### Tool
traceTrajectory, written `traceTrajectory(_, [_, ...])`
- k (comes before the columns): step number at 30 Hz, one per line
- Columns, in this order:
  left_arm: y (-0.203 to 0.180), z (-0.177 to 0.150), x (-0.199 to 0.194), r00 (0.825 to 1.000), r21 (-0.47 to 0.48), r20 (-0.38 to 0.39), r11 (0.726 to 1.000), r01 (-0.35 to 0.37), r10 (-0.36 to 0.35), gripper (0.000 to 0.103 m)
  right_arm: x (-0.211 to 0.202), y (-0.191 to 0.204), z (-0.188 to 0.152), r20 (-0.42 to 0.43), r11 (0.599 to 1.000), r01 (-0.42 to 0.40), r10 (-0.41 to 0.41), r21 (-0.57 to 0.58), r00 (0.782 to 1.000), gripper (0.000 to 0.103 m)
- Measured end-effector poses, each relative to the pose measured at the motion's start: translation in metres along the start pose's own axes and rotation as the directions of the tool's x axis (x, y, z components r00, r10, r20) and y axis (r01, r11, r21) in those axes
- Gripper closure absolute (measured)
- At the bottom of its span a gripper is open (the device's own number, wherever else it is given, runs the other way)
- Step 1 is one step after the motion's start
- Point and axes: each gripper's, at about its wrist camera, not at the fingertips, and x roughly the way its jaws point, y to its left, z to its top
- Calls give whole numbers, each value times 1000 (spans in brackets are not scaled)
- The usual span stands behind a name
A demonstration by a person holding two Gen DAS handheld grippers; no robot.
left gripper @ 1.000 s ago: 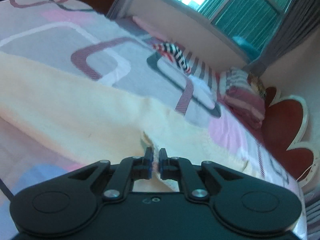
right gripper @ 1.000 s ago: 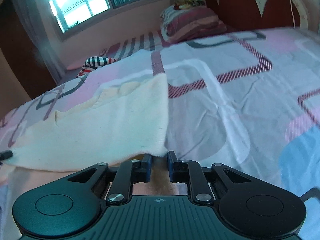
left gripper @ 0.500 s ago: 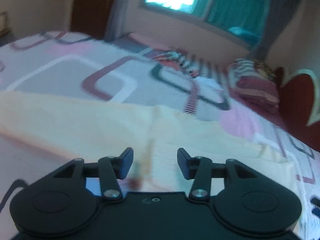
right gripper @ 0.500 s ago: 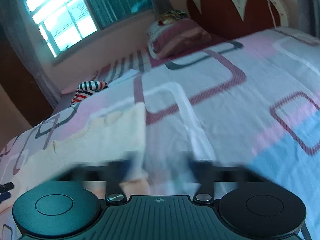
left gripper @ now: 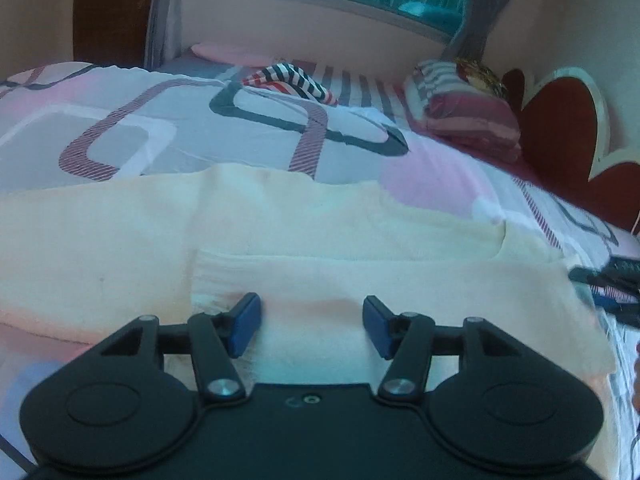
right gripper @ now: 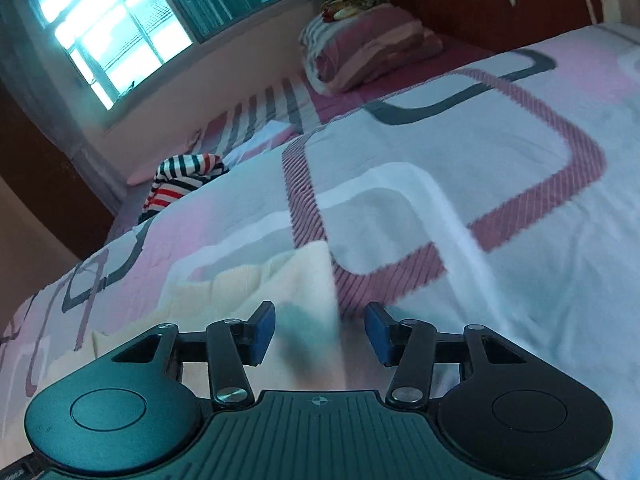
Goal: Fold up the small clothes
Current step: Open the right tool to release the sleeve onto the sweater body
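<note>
Home bedroom. A wide bed carried a patterned pink, grey and white bedspread (left gripper: 168, 128), with a dark red scalloped headboard edged in white (left gripper: 560, 120) at its end. A folded striped maroon blanket stack (right gripper: 372, 52) sat near the headboard. A bright barred window with teal curtains (right gripper: 120, 28) stood behind, and a striped black, white and red garment (left gripper: 292, 80) lay on the bed.

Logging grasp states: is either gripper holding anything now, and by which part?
Nothing is held. Left gripper and right gripper both have open jaws above the cream garment.
</note>
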Motion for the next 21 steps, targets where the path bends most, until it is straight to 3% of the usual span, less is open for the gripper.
traceTrajectory(1, [-1,0,-1,1000,4,-2,1000,-1,2,48,3,3,1,-6,1000,2,-2,-20,1000,98])
traceTrajectory(4, [-1,2,-5,1000,-16,-3,1000,3,-3,47,5,10,-2,28,991,95,-93,-98,995,98])
traceTrajectory(8, [-2,3,2,1000,-11,-3,1000,-7,7,44,5,8,-6,53,988,127,-122,-92,991,97])
traceTrajectory(10, [-5,5,1,1000,8,-11,1000,-17,17,44,-1,12,-7,79,982,163,-156,-91,985,90])
traceTrajectory(12, [-6,7,-3,1000,-5,-16,1000,-15,15,42,-14,21,-12,108,981,149,-137,-120,985,88])
traceTrajectory(14, [-5,7,-6,1000,-19,-21,1000,-21,20,31,-27,33,-22,121,977,121,-100,-176,988,84])
traceTrajectory(16, [-5,5,-5,999,-3,-30,1000,-30,29,32,-33,42,-35,122,964,119,-92,-239,988,66])
traceTrajectory(19, [-6,6,-14,999,4,-34,999,-38,38,32,-22,49,-52,28,931,140,-139,-337,990,66])
traceTrajectory(21, [1,7,-26,999,-48,-28,999,-24,23,31,-26,46,-52,19,942,132,-133,-308,991,66])
